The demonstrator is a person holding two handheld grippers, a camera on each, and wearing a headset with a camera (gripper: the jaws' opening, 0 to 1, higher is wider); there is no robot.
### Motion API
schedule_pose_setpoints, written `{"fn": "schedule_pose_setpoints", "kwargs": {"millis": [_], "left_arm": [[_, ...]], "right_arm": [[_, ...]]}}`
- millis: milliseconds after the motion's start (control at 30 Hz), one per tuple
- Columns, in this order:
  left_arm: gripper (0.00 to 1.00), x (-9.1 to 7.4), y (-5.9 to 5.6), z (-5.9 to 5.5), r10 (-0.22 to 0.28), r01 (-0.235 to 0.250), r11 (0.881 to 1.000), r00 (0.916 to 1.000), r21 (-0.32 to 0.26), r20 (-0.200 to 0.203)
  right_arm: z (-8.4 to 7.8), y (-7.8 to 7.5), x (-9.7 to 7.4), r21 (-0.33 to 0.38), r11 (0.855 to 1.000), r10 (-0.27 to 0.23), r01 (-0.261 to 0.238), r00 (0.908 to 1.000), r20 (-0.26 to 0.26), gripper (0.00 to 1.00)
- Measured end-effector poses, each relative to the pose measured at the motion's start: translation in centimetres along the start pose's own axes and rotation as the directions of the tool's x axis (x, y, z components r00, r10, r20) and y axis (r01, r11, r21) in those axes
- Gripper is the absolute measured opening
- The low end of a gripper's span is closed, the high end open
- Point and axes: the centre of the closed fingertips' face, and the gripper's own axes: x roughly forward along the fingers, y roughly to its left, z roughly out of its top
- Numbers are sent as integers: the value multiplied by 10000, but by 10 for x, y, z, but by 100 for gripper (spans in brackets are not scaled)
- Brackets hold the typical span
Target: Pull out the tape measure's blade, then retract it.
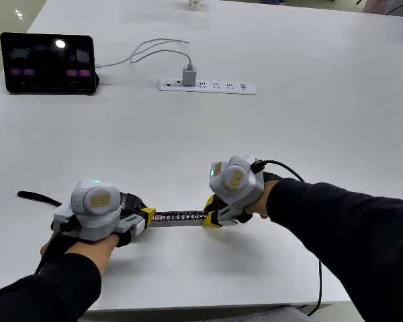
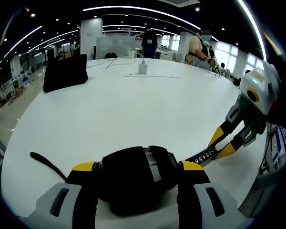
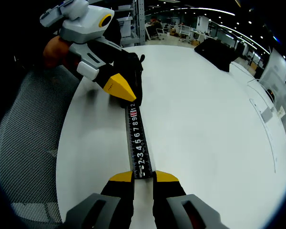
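Table (image 1: pixel 289 121) – broad, white, smooth matte top with a soft sheen from the ceiling lights.

Tablet (image 1: pixel 49 62) – flat black rectangle, glossy screen catching reflections, at the far left of the table. Power strip (image 1: pixel 215 86) – long, white, hard plastic, lying flat near mid-table, with a small white charger block (image 1: pixel 189 74) plugged in upright and a thin pale cable (image 1: pixel 148 50) looping away towards the tablet.

Left hand-held gripper (image 1: pixel 142 218) – grey-white rounded shell, black arms, yellow wedge tips. Held low at the near edge of the table and pointed to the person's right, a black sleeve behind it. Its jaws are clamped on either side of the tape measure case (image 2: pixel 133 179), a rounded black body with a ribbed band, resting on the table.

Right hand-held gripper (image 3: pixel 143 176) – same build, facing the left one from near by, wrist angled down and inward. Its yellow tips are drawn close together and pinch the free end of the blade (image 3: pixel 137 143).

The blade is a narrow black strip with white numerals and a red mark near the case. It runs straight and low over the table between the two grippers, a short length drawn out.

Strap (image 1: pixel 37 197) – thin, black, limp, lying on the table to the left of the case.
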Motion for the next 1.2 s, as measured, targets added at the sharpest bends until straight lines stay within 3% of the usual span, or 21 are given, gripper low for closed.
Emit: {"fn": "schedule_pose_setpoints", "kwargs": {"millis": [1200], "left_arm": [[63, 0, 0, 0, -54, 54, 10000, 10000, 12, -29]], "right_arm": [[17, 5, 9, 104, 9999, -11, 9, 9999, 152, 11]]}}
